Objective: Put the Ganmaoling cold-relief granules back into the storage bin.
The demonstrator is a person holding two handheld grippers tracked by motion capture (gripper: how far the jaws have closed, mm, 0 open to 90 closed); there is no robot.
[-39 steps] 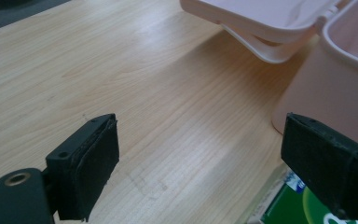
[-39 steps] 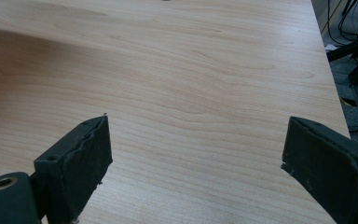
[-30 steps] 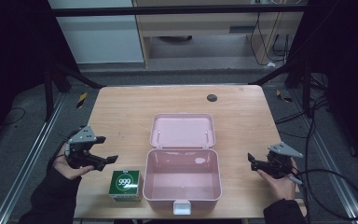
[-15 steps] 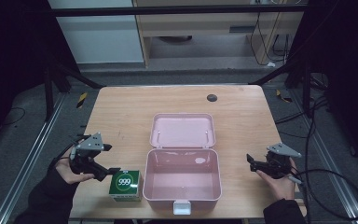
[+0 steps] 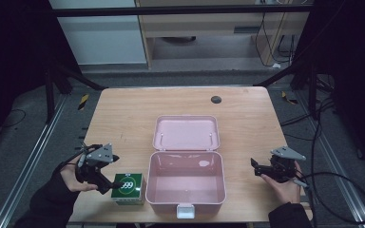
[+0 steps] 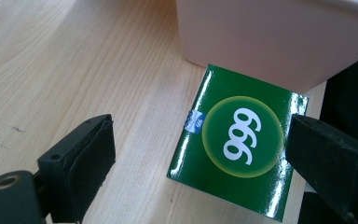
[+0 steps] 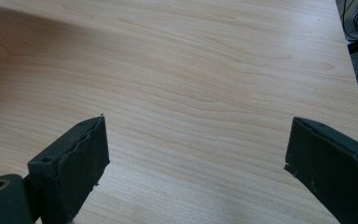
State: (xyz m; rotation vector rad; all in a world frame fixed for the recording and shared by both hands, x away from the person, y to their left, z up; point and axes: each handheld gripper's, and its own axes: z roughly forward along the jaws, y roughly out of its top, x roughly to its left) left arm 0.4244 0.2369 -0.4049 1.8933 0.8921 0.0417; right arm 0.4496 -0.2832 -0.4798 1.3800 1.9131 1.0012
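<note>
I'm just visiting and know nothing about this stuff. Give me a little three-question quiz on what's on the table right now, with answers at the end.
1. True or false: the pink box has its lid closed.
2. Which claw is at the green 999 carton? A) the left claw B) the right claw C) neither
3. Fill in: the carton sits on the wooden table, right beside the pink box's ____ wall as the high view shows it.

Key
1. False: the lid lies open behind the box, which looks empty inside.
2. A: its jaws stand open on either side of the carton, not yet closed on it. The right claw is open over bare wood.
3. Left.
</note>
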